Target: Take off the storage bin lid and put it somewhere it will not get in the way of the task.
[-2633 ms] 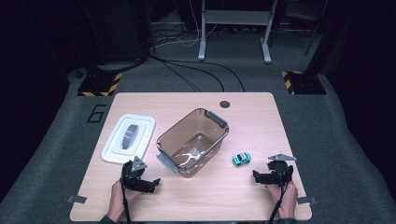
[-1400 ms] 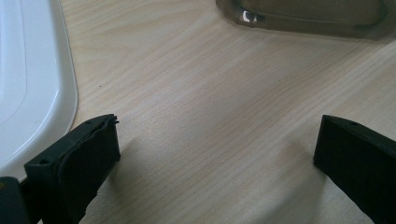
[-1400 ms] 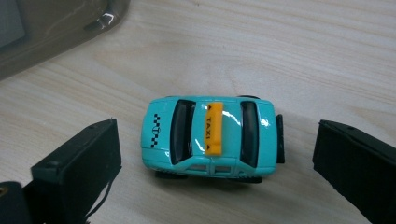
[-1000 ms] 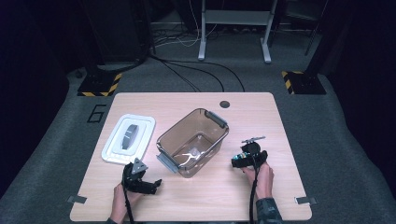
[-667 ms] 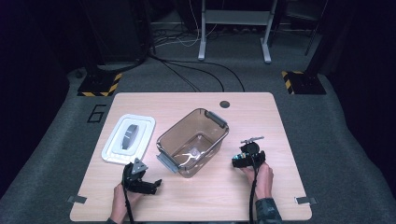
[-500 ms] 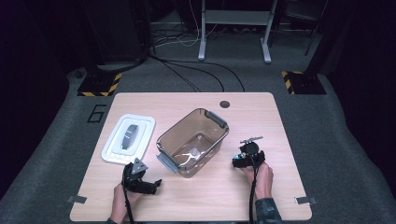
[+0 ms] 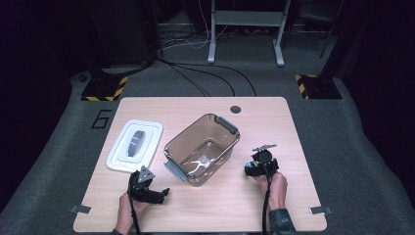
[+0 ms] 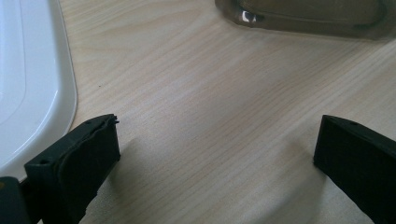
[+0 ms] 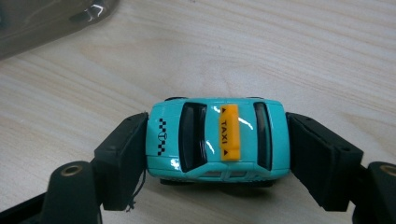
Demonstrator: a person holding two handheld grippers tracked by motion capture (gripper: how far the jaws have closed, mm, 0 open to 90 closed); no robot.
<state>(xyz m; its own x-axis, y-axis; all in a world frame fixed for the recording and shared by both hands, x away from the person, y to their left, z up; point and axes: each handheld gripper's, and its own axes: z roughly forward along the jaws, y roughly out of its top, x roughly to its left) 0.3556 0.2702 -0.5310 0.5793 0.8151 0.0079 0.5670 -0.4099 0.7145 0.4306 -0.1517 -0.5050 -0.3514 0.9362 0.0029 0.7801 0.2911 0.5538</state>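
On the wooden tabletop, the clear brown plastic bin sits between the white rectangular lid at left and the turquoise toy taxi at right.

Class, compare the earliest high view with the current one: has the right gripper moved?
Yes. The right gripper has moved leftward toward the clear container, and its jaws have just closed on the toy taxi.

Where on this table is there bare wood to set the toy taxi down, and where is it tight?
Bare wood runs along the table's far edge behind the clear bin, and across the near edge between the left gripper and the right gripper, whose jaws are shut on the teal taxi. It is tight between the white lid and the bin.
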